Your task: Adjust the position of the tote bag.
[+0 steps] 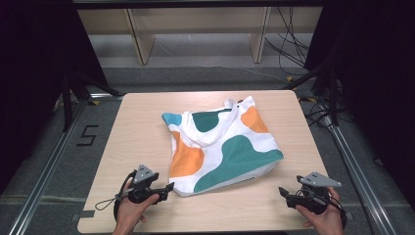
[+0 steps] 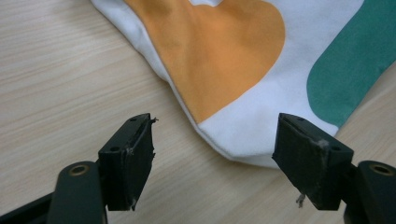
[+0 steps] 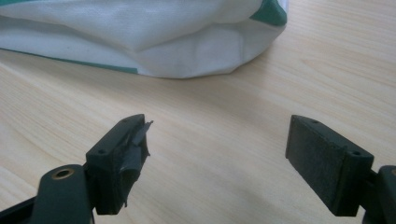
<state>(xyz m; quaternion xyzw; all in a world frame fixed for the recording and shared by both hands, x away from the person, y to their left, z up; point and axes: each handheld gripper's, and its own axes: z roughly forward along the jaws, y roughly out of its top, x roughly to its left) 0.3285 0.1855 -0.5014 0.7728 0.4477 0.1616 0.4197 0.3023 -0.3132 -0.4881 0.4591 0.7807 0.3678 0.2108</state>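
High view showed the tote bag (image 1: 222, 147) lying mid-table (image 1: 147, 122), handles (image 1: 218, 129) on top; left gripper view added its near corner just beyond my left gripper (image 2: 212, 154). My right gripper (image 3: 217, 163) also gaped wide, empty.

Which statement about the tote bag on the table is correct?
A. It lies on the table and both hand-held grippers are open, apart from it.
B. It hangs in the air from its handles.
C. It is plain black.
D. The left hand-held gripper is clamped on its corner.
A: the tote bag lies on the table; the left hand-held gripper and the right hand-held gripper show open jaws with bare wood between them.
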